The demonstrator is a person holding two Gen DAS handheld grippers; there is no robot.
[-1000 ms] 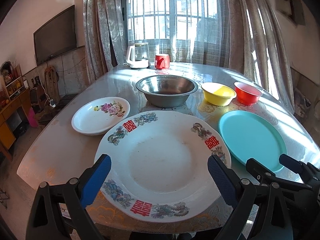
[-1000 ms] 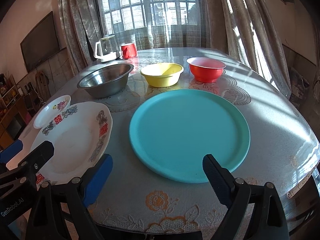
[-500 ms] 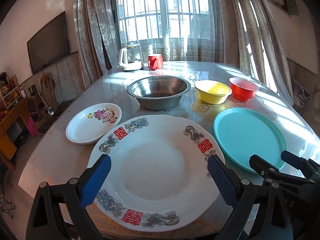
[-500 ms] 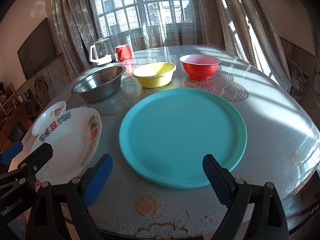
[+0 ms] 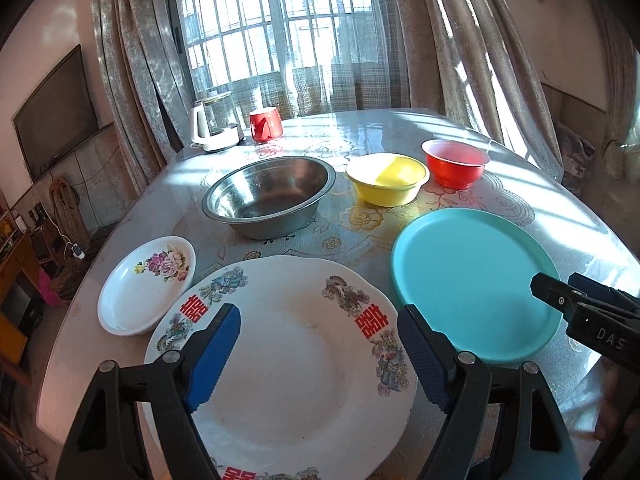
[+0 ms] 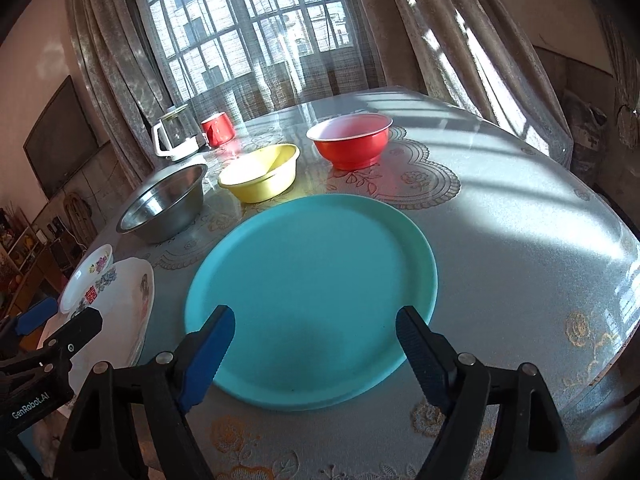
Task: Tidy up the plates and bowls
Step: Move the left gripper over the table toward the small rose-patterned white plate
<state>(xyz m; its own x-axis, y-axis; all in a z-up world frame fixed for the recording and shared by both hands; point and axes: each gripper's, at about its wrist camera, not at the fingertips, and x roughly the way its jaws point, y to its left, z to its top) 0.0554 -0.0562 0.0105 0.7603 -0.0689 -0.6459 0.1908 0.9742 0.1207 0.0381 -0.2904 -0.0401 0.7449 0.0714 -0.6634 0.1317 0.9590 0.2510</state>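
A large white plate with red characters lies at the near table edge, under my open, empty left gripper. A small floral plate sits to its left. A teal plate lies under my open, empty right gripper; it also shows in the left wrist view. Behind stand a steel bowl, a yellow bowl and a red bowl, which also show in the right wrist view: steel bowl, yellow bowl, red bowl.
A white kettle and a red mug stand at the far edge of the round table. Curtains and a window lie behind. A TV hangs on the left wall. The right gripper's side shows at right.
Both grippers have lifted and moved forward over the plates; the view has tilted more downward. The dishes have not moved and both jaws stay open.
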